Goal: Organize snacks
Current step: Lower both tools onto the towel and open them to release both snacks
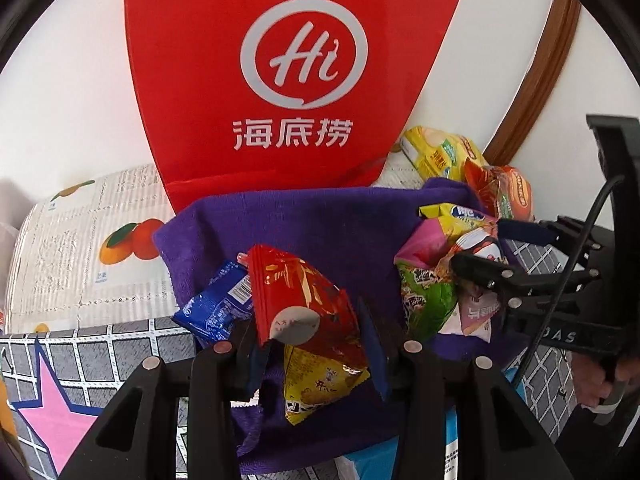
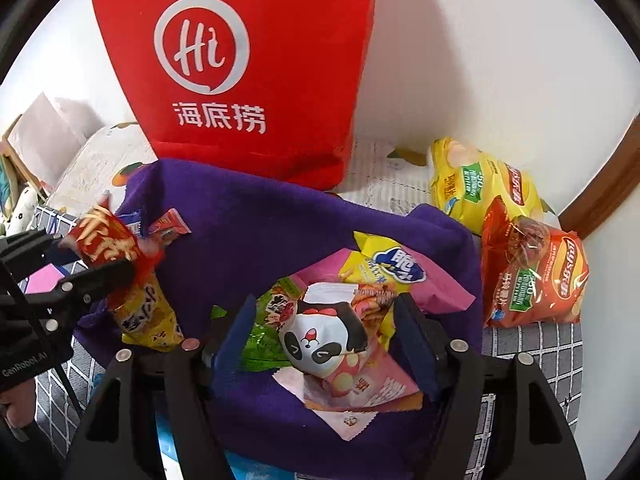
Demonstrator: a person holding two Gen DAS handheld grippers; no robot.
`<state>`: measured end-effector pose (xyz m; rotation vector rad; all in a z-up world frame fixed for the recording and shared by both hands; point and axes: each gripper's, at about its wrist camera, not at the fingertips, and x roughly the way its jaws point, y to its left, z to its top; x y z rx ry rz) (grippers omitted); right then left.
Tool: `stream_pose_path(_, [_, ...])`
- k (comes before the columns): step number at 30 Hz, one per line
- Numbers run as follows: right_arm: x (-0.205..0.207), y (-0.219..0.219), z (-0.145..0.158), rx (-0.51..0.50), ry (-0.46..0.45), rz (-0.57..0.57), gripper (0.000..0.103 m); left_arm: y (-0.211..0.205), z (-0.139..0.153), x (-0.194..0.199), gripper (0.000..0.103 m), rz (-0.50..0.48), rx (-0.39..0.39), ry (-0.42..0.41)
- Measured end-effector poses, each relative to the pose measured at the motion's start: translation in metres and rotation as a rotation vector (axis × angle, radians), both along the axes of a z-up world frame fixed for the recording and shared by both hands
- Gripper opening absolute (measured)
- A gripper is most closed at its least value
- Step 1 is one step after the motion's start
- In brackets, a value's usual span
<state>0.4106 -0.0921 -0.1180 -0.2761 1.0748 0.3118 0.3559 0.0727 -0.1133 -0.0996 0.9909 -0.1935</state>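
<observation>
My left gripper (image 1: 314, 344) is shut on a red and yellow snack packet (image 1: 304, 300) over a purple cloth (image 1: 312, 220); it also shows in the right wrist view (image 2: 108, 248). A blue packet (image 1: 218, 304) lies beside it. My right gripper (image 2: 324, 340) is shut on a pink packet with a panda face (image 2: 332, 336), above a green packet (image 2: 264, 336) and a yellow and pink packet (image 2: 384, 268). A red paper bag (image 1: 292, 72) with a white "Hi" logo stands behind the cloth, also in the right wrist view (image 2: 240, 60).
A yellow chip bag (image 2: 476, 184) and an orange chip bag (image 2: 532, 272) lie right of the cloth. A small red packet (image 2: 170, 226) lies on the cloth's left. A fruit-print mat (image 1: 88, 248) and grid-pattern mat (image 1: 104, 356) cover the floor. White wall behind; brown trim (image 1: 540, 64) at right.
</observation>
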Motion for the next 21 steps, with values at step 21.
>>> stream_pose_path(21, [-0.004,-0.007,0.015,0.050,-0.036,-0.013,0.072,-0.006,0.000,0.000,0.059,-0.012,0.022,-0.003])
